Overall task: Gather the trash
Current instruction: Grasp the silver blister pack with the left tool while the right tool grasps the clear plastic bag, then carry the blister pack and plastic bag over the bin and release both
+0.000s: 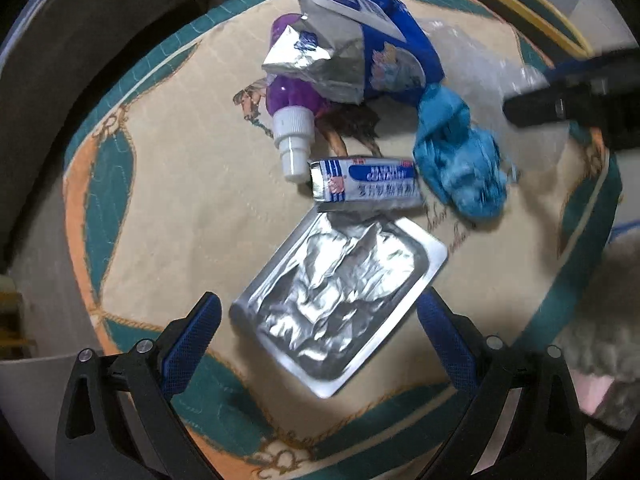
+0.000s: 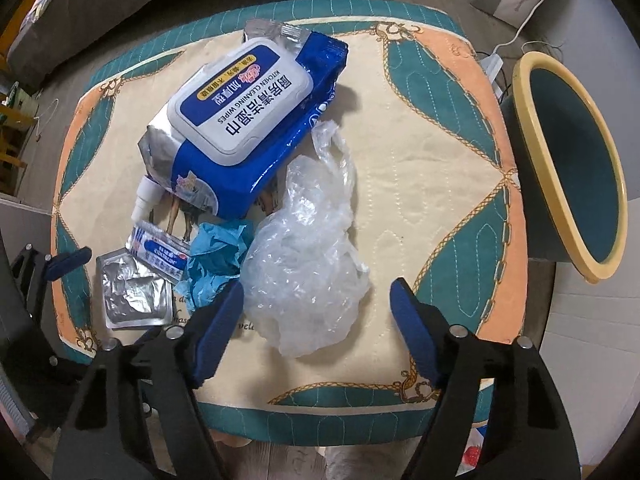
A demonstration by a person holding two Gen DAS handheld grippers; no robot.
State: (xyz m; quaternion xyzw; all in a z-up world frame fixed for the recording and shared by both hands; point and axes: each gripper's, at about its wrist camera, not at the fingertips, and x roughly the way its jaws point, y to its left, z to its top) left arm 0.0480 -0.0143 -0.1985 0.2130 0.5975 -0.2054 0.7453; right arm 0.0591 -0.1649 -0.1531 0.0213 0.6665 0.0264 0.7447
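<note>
Trash lies heaped on our bench (image 2: pixel 420 152), under its cream, teal and orange quilted cover. We see a large blue-and-white kitchen wipes pack (image 2: pixel 248 120) with a grey flip lid, torn open at one silver end and resting partly on a purple spray bottle with a white nozzle (image 1: pixel 290 108). Just beside these lie a small blue-and-white foil sachet (image 1: pixel 366 180), a crumpled blue tissue (image 1: pixel 460 164), a flat silver foil blister tray (image 1: pixel 340 304) and a crumpled clear plastic bag (image 2: pixel 308 256).

At the bench's right edge stands a teal bin with a yellow rim (image 2: pixel 568 168); from the right wrist view we see only bare teal wall inside it.

Our left gripper (image 1: pixel 320 320) hovers with its jaws spread wide, the foil tray lying between them, touched by neither finger so far as we can tell. Our right gripper (image 2: pixel 316 300) is likewise wide apart, the clear bag's near end between its blue pads (image 2: pixel 412 328), the left pad just beside the plastic.
</note>
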